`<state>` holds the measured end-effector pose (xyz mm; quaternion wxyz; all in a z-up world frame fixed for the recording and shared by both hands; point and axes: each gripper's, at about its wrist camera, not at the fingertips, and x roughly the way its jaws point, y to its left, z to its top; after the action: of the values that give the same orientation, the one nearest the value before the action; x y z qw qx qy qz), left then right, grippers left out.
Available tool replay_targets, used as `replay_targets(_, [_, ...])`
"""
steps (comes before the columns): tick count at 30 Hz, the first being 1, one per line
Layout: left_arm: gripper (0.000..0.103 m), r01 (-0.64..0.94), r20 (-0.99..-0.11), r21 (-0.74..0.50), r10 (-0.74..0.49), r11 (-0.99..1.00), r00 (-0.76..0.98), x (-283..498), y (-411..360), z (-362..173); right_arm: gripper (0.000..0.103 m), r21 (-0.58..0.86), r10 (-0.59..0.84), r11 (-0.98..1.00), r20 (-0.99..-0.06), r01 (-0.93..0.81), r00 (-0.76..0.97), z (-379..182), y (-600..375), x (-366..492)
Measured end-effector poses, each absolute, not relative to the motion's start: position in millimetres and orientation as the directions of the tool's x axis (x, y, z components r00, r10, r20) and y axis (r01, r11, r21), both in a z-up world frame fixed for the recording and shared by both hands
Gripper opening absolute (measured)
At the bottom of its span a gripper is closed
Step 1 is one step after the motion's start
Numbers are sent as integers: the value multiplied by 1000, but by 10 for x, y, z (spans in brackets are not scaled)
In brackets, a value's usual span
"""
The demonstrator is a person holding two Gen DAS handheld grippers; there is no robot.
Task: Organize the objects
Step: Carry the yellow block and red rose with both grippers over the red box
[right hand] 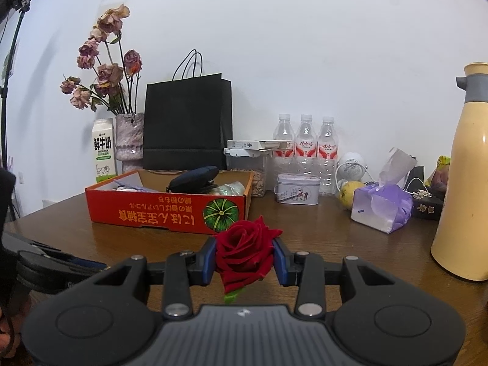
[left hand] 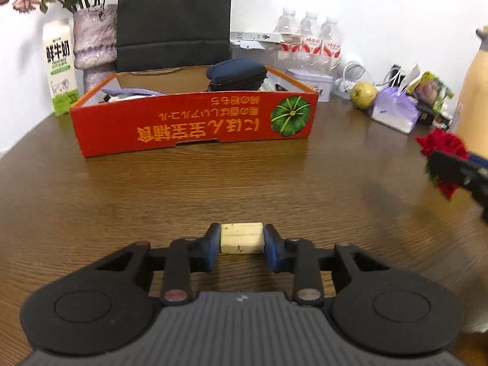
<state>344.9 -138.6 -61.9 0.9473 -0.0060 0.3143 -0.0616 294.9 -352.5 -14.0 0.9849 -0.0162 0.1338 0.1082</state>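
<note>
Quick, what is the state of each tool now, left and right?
Left tool: closed on a small cream block.
Right tool: closed on a red rose.

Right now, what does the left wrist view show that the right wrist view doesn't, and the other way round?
Only the left wrist view: the cream block clamped by the left gripper low over the table. Only the right wrist view: the bag handles, the whole beige flask and a stand at far left. Both: the red box, milk carton, water bottles, and the red rose held by the right gripper.
</note>
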Motion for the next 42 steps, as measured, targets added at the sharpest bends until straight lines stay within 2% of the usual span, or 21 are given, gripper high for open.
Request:
replay_targets(7, [31, 95, -502, -48, -106, 994, 858, 3309, -1297, -468, 37, -29, 214, 973, -263, -229, 941, -186, -3385, 2936])
replay_targets(19, [31, 40, -412, -55, -59, 998, 909, 3170, -889, -330, 37, -37, 236, 967, -255, -254, 938, -174, -2719, 2903])
replay_targets(30, [31, -7, -374, -44, -10, 999, 927, 3182, -431, -265, 37, -3, 249, 965, -292, -261, 923, -185, -2142, 3109])
replay_targets(42, [31, -36, -362, -62, 11, 997, 932, 3336, -232, -167, 37, 39, 225, 974, -248, -222, 942, -127, -1820, 3431])
